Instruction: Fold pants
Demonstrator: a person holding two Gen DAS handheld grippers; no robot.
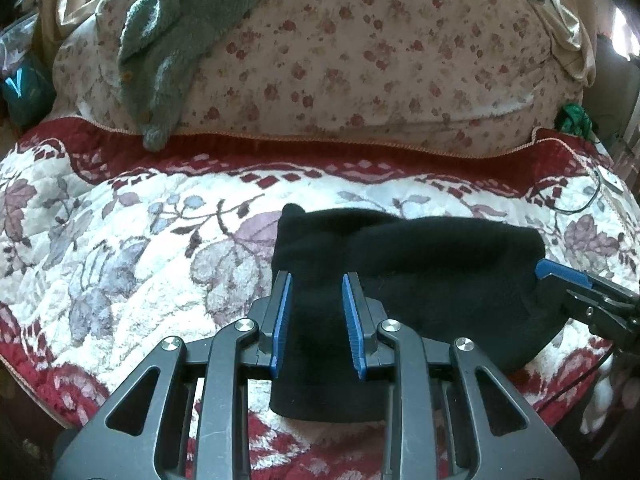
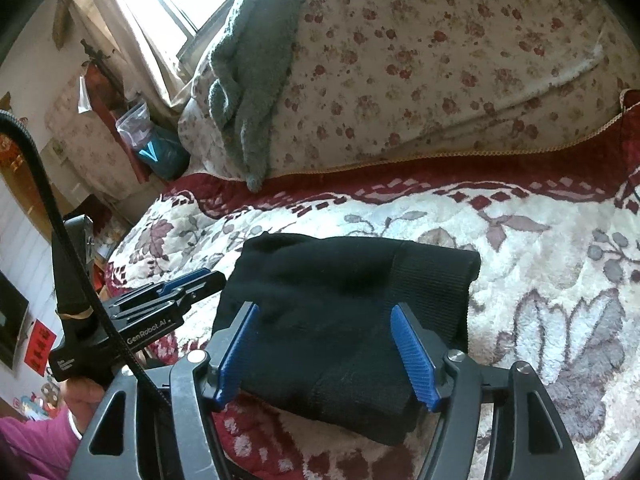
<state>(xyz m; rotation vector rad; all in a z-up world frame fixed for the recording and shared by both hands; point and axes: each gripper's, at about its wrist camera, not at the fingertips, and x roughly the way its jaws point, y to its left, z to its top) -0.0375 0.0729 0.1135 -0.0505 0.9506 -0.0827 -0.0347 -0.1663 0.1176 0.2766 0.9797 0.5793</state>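
Left wrist view: black pants [image 1: 400,280] lie folded into a compact bundle on a white floral blanket [image 1: 140,240] with dark red border. Left gripper [image 1: 316,280] sits over the bundle's left part, blue pads parted narrowly, nothing pinched between them. Right gripper [image 1: 560,276] enters at 3 o'clock, tip touching the bundle's right edge; its opening can't be told here. At 12 o'clock a rose-print duvet [image 1: 380,60], with a grey-green towel [image 1: 168,40] draped at 11 o'clock. Green cord [image 1: 574,116] at 2 o'clock.

Right wrist view: pants [image 2: 344,312] at centre, ribbed waistband toward 2 o'clock. Right gripper [image 2: 324,316] spread wide above the bundle, gripping nothing. Left gripper [image 2: 188,284] at 9 o'clock beside the bundle's left edge. Blanket [image 2: 540,280] underneath. Duvet [image 2: 440,60] at 12–1 o'clock, towel [image 2: 248,80] at 11. Bright window with curtain [image 2: 136,12] at 10–11 o'clock; teal bag [image 2: 160,156] below it.
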